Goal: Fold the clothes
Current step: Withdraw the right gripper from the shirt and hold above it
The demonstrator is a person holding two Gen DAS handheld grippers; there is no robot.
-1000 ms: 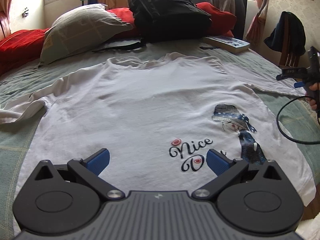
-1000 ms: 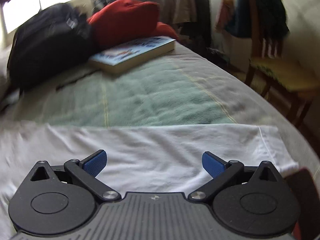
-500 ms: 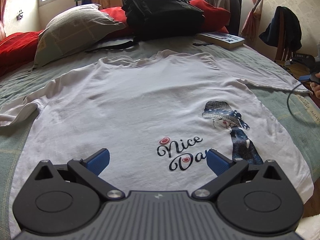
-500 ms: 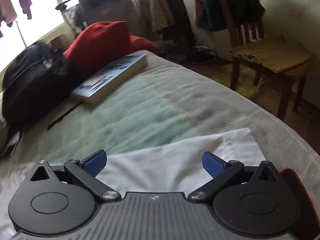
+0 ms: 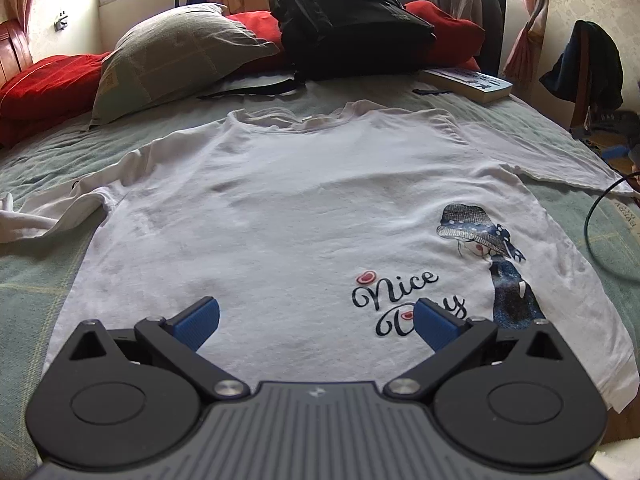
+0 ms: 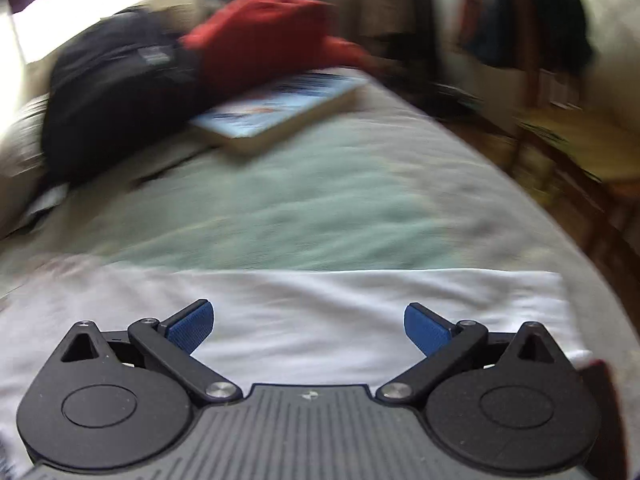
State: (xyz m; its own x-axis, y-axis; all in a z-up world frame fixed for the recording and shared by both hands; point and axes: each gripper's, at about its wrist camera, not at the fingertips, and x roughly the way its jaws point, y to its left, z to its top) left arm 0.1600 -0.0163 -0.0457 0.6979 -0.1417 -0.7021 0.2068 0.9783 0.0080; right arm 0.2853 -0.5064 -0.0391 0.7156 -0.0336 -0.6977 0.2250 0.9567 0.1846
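- The white T-shirt (image 5: 304,216) lies face up and spread flat on the green bedspread (image 5: 36,288), collar toward the pillows, printed front showing; no fold is visible yet.
- The left gripper (image 5: 316,318) hovers over the lower hem area with its jaws spread wide and nothing between them. The right gripper (image 6: 309,322) is likewise released and empty, poised over the right sleeve (image 6: 360,300), which lies stretched out flat toward the edge of the bed.
- The step in hand looks like taking the first hold for a side fold — sleeve and flank brought in toward the middle.
- To do it well, the right gripper should pinch the sleeve near its cuff edge, catching both layers of cloth, not the bedspread beneath.
- The left sleeve (image 5: 48,220) is rumpled and partly doubled on itself; it wants smoothing before its own fold, or the crease will set crooked.
- Carry the cloth low and straight across — a high lift is likely to drag the body of the shirt askew.
- The right wrist view is smeared with motion blur; better to settle before closing.
- A black cable (image 5: 596,232) loops just beside the shirt's right flank; keep it clear of the fold.
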